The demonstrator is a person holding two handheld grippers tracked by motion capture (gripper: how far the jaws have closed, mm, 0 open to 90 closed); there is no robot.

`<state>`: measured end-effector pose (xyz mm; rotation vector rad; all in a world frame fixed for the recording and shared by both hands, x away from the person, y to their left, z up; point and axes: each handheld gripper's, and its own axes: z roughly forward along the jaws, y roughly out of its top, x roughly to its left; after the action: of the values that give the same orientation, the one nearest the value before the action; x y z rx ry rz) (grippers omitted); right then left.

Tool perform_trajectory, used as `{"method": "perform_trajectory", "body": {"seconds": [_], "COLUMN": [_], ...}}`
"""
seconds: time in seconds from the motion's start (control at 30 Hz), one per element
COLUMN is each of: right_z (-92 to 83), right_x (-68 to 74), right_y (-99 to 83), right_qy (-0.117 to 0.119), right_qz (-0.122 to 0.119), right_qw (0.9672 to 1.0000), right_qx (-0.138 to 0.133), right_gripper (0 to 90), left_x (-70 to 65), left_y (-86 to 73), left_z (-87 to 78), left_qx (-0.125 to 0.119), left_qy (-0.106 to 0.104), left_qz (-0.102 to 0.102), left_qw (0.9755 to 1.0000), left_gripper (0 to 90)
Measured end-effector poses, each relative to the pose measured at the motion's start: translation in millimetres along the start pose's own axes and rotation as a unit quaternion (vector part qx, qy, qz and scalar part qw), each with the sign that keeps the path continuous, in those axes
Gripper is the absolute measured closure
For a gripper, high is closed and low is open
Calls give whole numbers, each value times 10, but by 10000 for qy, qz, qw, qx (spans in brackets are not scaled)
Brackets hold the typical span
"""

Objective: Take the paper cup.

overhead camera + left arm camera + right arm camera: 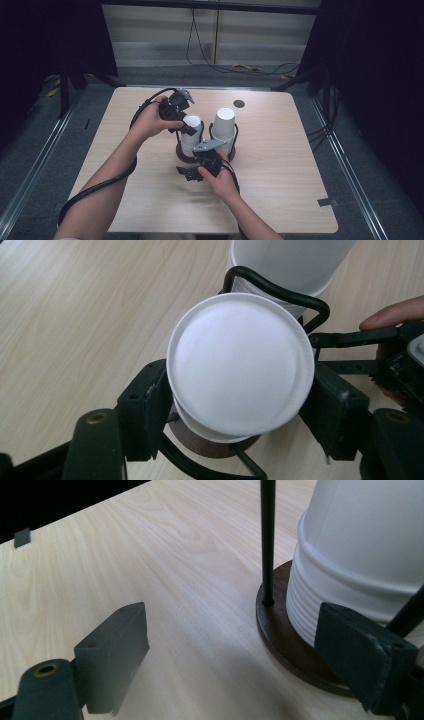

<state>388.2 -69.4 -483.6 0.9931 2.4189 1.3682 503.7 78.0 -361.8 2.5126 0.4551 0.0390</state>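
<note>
Two upturned white cups (224,123) stand upright; left gripper (240,412) pinches one, right gripper (240,665) spread.

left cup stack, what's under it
A round dark wooden base with black wire uprights sits under the inverted white cups. The base's middle is hidden beneath the cups.

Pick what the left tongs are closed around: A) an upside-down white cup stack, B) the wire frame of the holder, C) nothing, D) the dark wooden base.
A: the left tongs press both sides of the inverted white cup stack, whose flat bottom faces the camera.
</note>
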Motion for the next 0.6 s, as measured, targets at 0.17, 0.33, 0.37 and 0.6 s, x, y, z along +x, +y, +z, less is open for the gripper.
{"method": "perform_trajectory", "body": {"seconds": [0.17, 0.33, 0.37, 0.6], "right_z": [5, 8, 3, -8], "right_x": [13, 8, 7, 0], "right_y": [40, 46, 42, 38], "right_qy": [-32, -55, -96, -95], "right_qz": [-88, -67, -134, -140], "right_qw": [9999, 10000, 9999, 9999], "right_qx": [-48, 5, 21, 10], "right_gripper": [136, 151, 148, 155], "left_x": [-2, -9, -15, -20], "left_y": [-2, 8, 19, 57], "left_z": [-11, -24, -47, -117], "left_qx": [59, 89, 78, 55], "left_qy": [2, 23, 36, 35], "left_qz": [50, 47, 40, -15], "left_qw": [10000, 9999, 10000, 10000], "left_gripper": [328, 328, 328, 329]}}
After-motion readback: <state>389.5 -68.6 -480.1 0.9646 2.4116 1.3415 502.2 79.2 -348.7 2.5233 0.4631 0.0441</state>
